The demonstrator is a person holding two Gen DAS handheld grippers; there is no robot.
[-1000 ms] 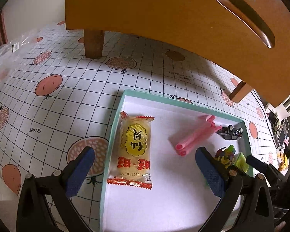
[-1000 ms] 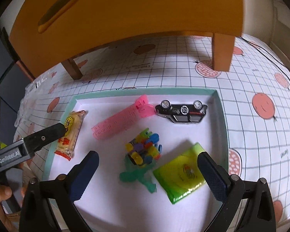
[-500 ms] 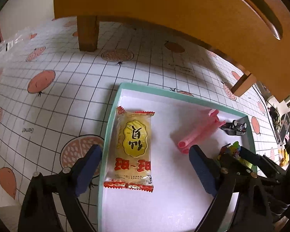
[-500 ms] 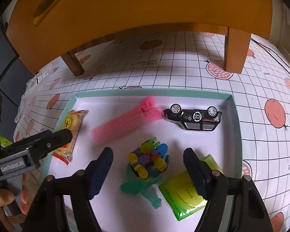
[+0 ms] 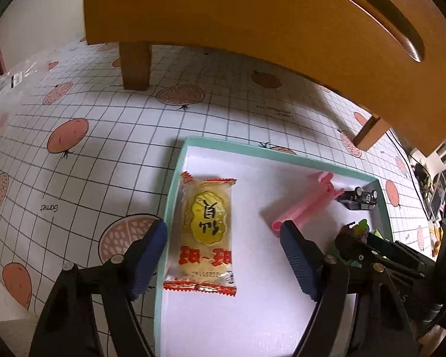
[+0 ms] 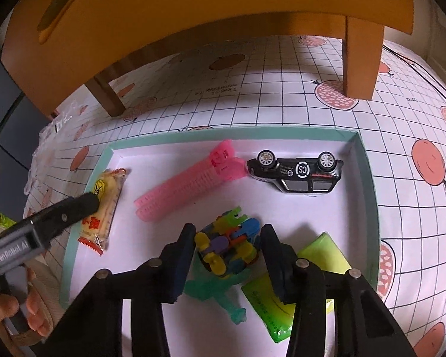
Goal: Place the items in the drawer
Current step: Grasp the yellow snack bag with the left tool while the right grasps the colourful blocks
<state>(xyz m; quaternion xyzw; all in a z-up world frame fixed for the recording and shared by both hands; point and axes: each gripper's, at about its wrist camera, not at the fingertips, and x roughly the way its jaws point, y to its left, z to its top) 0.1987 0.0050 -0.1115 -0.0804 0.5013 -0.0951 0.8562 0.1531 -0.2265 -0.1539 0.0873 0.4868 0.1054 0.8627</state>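
Left wrist view: the left gripper (image 5: 223, 255), its jaws just closing but not yet touching, straddles a yellow snack packet (image 5: 205, 232) lying lengthwise between them at the teal tray's (image 5: 166, 217) left edge.

Right wrist view: the right gripper (image 6: 227, 257), jaws closing, brackets a colourful block toy (image 6: 226, 245); contact unclear.

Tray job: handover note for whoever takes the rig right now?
Left gripper: jaws have just been closing, straddling the snack, pads not on it yet.
Right gripper: jaws have just been closing around the block toy; contact unclear.
Tray holds snack, block toy, pink clip, car, green packet.
Done: nothing is out of the tray.
Left: grip, lift, put all five in the drawer; no open drawer in view.
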